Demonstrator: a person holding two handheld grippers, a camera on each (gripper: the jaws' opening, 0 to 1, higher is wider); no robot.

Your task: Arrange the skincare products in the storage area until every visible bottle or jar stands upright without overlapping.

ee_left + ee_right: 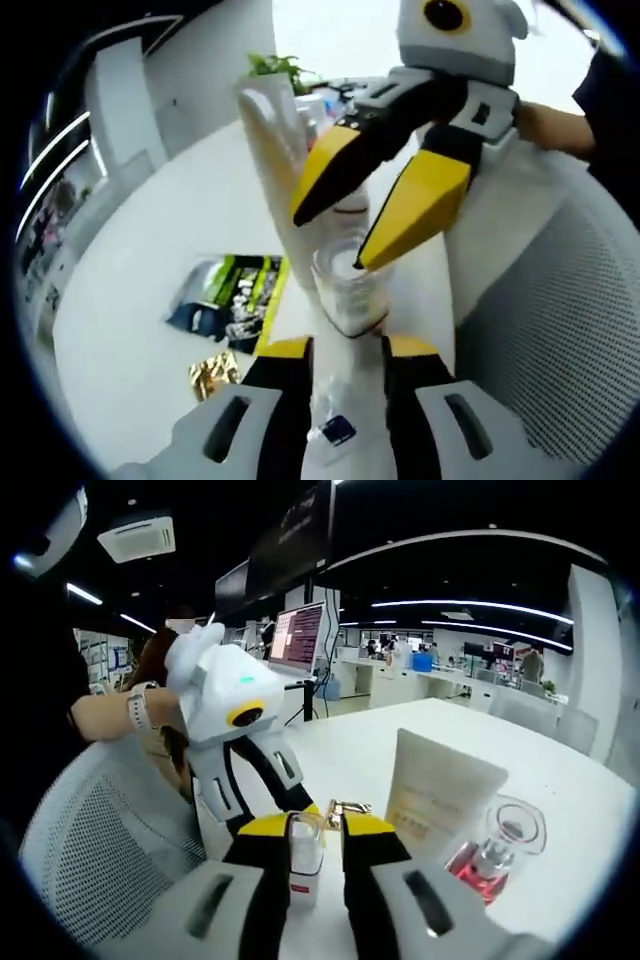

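Clearly the arranging is only partly done, judging by how things lie on the white tabletop [560, 780]. Starting with the left gripper view, the left gripper [345, 350] is closed on a white tube [335, 420] that runs up between its jaws, with a cream-coloured squeeze tube [270, 130] leaning beyond it. In the same view the right gripper [330, 235] reaches in from above, its yellow-and-black jaws narrowed around the top of a small clear bottle [350, 295] (whether it grips the cap firmly or only brackets it, I cannot tell). Moving to the right gripper view, the left gripper [280, 810] comes in from the left, and the right gripper [318, 825] has its jaws close on either side of that small clear bottle [304, 865], which stands upright with a red band low on its label. Right of it, the cream squeeze tube [440, 790] stands on end, and just beside that a glass bottle of pink liquid [495, 855] sits tilted. By my reading, the held items are not yet set down and the pink bottle looks to need straightening, so the upright, non-overlapping layout is not reached.
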